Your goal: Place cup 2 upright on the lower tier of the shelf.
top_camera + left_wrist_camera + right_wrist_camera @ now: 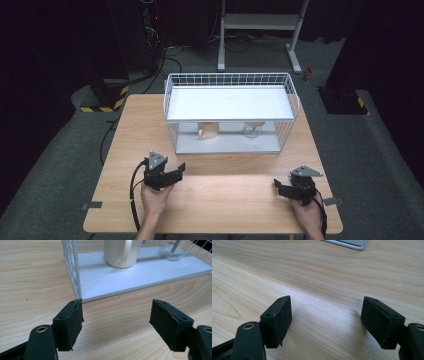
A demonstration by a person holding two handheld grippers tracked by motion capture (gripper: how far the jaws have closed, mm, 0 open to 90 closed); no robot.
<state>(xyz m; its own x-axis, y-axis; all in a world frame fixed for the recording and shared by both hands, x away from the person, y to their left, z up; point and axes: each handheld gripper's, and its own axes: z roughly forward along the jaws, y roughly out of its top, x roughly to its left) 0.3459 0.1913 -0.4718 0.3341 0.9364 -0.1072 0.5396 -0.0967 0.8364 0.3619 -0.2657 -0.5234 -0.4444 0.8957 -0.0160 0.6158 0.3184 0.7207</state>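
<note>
A white wire rack (230,80) with a flat white shelf stands at the back middle of the wooden table (140,130). Under the shelf, on the rack's white base (140,277), stand a cream mug (208,131) (121,252) and a clear glass (252,131) (172,251). My left gripper (175,170) (116,312) is open and holds nothing; it sits just in front of the rack's front left corner and points toward the mug. Near the table's front right, my right gripper (279,186) (327,310) is open over bare wood.
A corner of the rack's base (352,243) shows at the top of the right gripper view. Beyond the table are a grey floor, a white metal stand (260,30), cables and yellow-black striped floor plates (102,105). Bare wood lies between the two grippers.
</note>
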